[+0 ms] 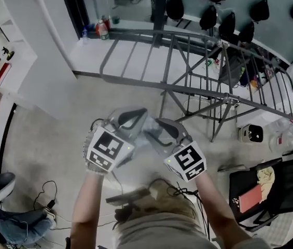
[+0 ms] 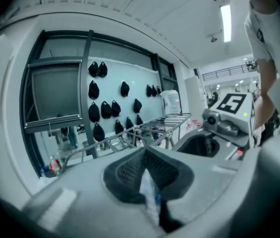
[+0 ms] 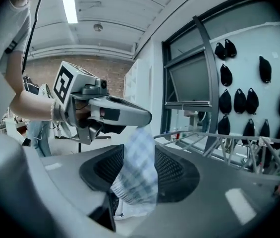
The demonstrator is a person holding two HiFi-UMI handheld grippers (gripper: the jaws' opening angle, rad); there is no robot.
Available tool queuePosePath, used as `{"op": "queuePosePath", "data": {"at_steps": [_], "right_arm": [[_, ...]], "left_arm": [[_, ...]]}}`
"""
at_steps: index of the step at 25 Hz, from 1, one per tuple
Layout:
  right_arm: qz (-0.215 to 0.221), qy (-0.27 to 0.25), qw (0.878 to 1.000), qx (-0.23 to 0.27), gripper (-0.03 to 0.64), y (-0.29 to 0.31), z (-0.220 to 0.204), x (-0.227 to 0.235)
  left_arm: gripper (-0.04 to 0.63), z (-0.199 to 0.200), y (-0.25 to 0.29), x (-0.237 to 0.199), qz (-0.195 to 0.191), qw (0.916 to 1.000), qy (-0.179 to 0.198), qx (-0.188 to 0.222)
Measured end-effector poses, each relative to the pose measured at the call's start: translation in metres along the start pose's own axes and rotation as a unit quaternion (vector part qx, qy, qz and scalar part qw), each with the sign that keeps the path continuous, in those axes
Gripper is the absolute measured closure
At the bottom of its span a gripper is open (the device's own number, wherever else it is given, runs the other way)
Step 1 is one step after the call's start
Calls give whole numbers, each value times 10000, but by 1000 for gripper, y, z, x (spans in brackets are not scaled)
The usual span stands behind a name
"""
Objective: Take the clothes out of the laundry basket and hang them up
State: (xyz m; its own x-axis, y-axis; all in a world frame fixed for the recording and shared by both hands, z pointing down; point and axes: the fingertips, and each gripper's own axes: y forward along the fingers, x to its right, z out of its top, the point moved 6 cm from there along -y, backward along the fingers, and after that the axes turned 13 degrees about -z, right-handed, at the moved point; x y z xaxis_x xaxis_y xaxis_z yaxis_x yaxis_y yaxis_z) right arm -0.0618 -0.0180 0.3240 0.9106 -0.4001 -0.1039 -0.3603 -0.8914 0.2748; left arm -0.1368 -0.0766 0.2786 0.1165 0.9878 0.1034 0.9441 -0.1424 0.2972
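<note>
Checked cloth [image 3: 136, 175] hangs loose between the spread jaws of my right gripper [image 3: 139, 150]. Just beside it, my left gripper [image 2: 145, 152] pinches the same cloth. Drying rack [image 1: 203, 90] stands ahead. Hanging step, I reckon: close right, then drape over a rail.

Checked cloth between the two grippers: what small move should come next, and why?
Probably close the right gripper on the checked cloth: its jaws stand apart with the cloth loose between them, and only the left gripper pinches it. Held at both ends, it could be spread over the drying rack.
</note>
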Motion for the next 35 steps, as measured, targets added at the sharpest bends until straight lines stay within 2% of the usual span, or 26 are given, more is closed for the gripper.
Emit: {"op": "queuePosePath", "data": {"at_steps": [6, 12, 13, 15, 16, 19, 24, 29, 35], "right_arm": [[-771, 123, 9968, -188, 387, -43, -25, -1], [-1730, 149, 9840, -390, 391, -70, -42, 19], [-1938, 160, 9799, -438, 406, -76, -43, 26], [-2312, 199, 9710, -581, 535, -90, -47, 42], [-2414, 249, 9679, -652, 578, -98, -49, 50], [-2457, 527, 9648, -771, 594, -118, -53, 66], [-2808, 968, 9529, -614, 597, -154, -61, 93], [-2985, 718, 9504, -506, 597, -181, -49, 121], [-3205, 540, 9453, -274, 597, -206, -31, 159]], "left_arm": [[598, 17, 34, 22, -622, 9977, 274, 73], [598, 34, 66, 47, -1231, 9910, 477, 203], [598, 37, 72, 50, -1339, 9895, 507, 219], [600, 47, 82, 56, -1547, 9860, 494, 376], [600, 55, 86, 58, -1634, 9841, 426, 557], [600, 80, 100, 59, -1774, 9788, 345, 963], [598, 76, 133, 73, -1939, 9772, 422, 750], [598, 59, 164, 98, -2090, 9760, 384, 474], [597, 66, 187, 118, -2046, 9766, 387, 535]]}}
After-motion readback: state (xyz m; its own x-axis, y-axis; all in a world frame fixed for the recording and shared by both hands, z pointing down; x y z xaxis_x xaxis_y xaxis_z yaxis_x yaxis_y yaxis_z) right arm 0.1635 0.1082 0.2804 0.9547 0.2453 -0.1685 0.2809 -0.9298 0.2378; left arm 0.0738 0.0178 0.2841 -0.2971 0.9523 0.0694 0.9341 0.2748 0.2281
